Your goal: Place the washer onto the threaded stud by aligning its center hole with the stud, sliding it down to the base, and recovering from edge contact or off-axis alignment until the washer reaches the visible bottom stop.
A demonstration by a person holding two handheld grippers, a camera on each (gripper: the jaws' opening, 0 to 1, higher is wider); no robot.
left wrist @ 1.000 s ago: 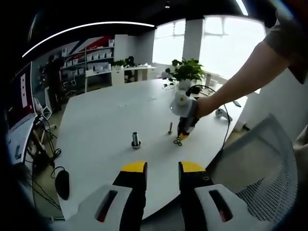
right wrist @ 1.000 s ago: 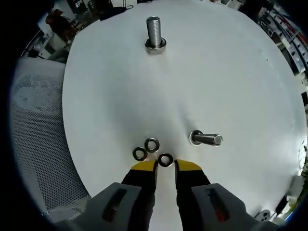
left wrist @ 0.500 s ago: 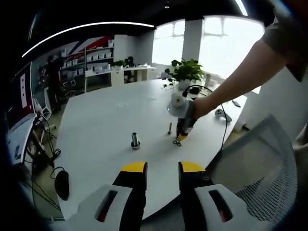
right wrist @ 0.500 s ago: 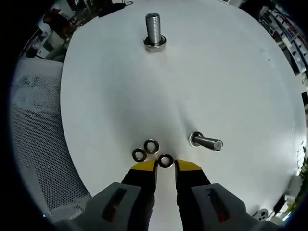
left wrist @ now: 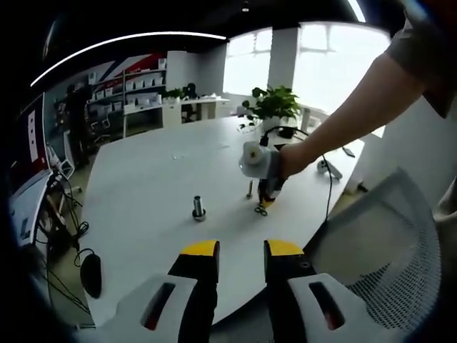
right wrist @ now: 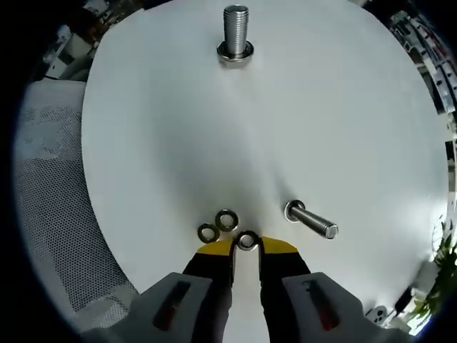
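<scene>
table (right wrist: 343, 107), white and round-edged, carries everything in the right gripper view, with a mesh chair (right wrist: 50, 186) just beside its rim. large threaded stud (right wrist: 235, 32) stands upright on its base at the far side of the table, well apart from the washers. smaller bolt (right wrist: 311, 220) stands nearer, leaning in the view. right gripper (right wrist: 246, 246) has its yellow-tipped jaws narrowly parted, one washer (right wrist: 247, 240) lying between the tips; i cannot tell if they pinch it. two more washers (right wrist: 218, 226) lie touching each other just beside it. left gripper (left wrist: 241, 249) hangs above the table edge, jaws narrowly apart and holding nothing.
</scene>
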